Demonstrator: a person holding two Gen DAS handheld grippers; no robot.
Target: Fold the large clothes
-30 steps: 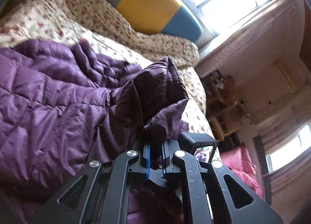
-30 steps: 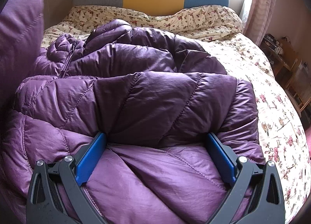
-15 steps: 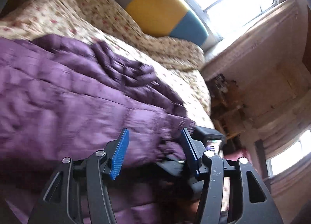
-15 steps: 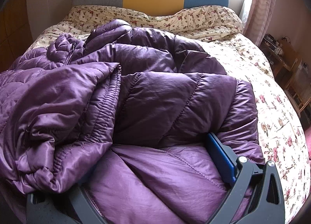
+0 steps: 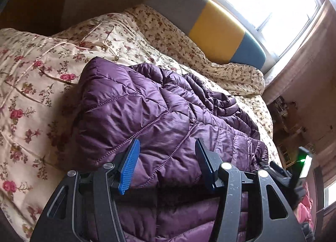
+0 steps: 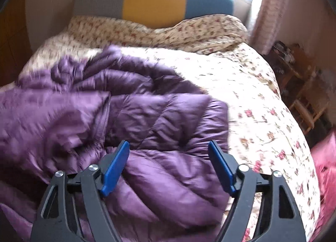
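since a second ago the left tongs (image 5: 166, 153) have let go of the bunched cuff they were pinching and swung across, so their view now looks along the jacket (image 5: 159, 113) toward the headboard (image 5: 212, 29); the right tongs (image 6: 168, 158) have lifted off the folded edge.

left tongs: about half open, nothing gripped. the jacket lies behind and below the fingers; whether the pads brush it cannot be told.

right tongs: fairly wide and closing, with jacket fabric seen between the fingers but below them, not pinched.

the purple quilted jacket lies on the bed (image 6: 262, 99), folded over on itself. in the right view it fills the 9 o'clock to 6 o'clock part of the frame and runs off the left and bottom edges, so its full outline is cut off. that view is smeared by motion, so seams and the collar at about 10 o'clock are hard to read.

in the left view the jacket's near end is hidden under the tongs' black frame. at 4 o'clock a dark object with a green light (image 5: 302, 160) is partly hidden and unclear. shelves (image 6: 300, 86) at 3 o'clock in the right view are dim and blurred.
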